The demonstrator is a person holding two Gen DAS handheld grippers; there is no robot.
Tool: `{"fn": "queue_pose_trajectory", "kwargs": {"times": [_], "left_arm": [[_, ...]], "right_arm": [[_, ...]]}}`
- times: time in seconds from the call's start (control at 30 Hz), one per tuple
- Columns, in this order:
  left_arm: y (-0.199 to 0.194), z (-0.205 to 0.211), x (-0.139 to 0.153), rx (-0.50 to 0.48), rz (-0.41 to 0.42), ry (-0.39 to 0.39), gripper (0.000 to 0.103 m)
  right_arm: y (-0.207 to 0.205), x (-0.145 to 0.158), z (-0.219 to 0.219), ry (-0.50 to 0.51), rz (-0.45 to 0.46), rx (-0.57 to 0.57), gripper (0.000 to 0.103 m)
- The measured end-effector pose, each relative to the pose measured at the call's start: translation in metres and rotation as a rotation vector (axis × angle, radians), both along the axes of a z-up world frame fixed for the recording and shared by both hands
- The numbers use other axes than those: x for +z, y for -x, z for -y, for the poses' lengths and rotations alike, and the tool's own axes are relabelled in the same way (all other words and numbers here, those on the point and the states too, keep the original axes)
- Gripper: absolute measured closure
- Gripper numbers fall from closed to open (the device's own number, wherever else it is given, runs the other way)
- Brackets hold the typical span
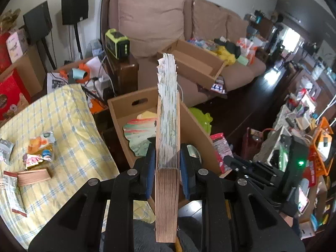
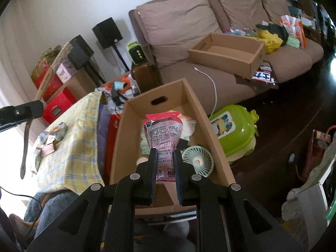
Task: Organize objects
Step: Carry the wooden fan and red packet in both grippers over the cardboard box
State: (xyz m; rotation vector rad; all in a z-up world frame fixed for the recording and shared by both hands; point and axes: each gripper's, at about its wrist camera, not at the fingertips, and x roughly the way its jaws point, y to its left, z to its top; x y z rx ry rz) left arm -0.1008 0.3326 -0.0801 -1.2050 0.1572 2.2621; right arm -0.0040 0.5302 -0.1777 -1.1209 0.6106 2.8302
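Note:
My left gripper (image 1: 167, 157) is shut on a thick tan stack of flat sheets (image 1: 168, 115), held on edge above an open cardboard box (image 1: 126, 113). In the right wrist view that stack (image 2: 52, 69) juts up at the far left from the left gripper (image 2: 21, 111). My right gripper (image 2: 164, 155) is shut on a pink snack bag (image 2: 162, 134) over the same box (image 2: 201, 113). A mint hand fan (image 2: 197, 160) and a colourful flat item (image 1: 140, 134) lie inside the box. From the left wrist view, the pink bag (image 1: 220, 147) shows beside the box's right wall.
A table with a yellow checked cloth (image 1: 69, 126) stands left of the box, bearing wrappers (image 1: 40, 151) and a small tan block (image 1: 34, 176). Behind is a brown sofa (image 2: 178, 31) with a second cardboard box (image 2: 229, 52). A green plastic case (image 2: 233, 130) lies on the dark floor.

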Motion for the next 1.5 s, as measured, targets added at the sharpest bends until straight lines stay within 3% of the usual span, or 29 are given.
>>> {"fn": "queue_pose_trajectory", "kwargs": {"times": [0.23, 0.43, 0.93, 1.13, 1.5], "left_arm": [[0.01, -0.005, -0.027, 0.029, 0.033, 0.022, 0.083], [0.012, -0.013, -0.043, 0.027, 0.061, -0.028, 0.083], [0.007, -0.032, -0.076, -0.008, 0.107, 0.035, 0.083], [0.006, -0.029, -0.08, 0.008, 0.141, -0.079, 0.083], [0.014, -0.03, -0.101, 0.053, 0.184, -0.072, 0.083]], "right_arm": [[0.002, -0.013, -0.001, 0.012, 0.027, 0.003, 0.089], [0.004, -0.023, -0.001, 0.018, 0.048, 0.007, 0.089], [0.005, -0.033, -0.003, 0.013, 0.076, -0.007, 0.089], [0.006, -0.035, -0.002, 0.018, 0.084, -0.005, 0.089], [0.007, -0.042, -0.001, 0.025, 0.106, 0.002, 0.088]]}}
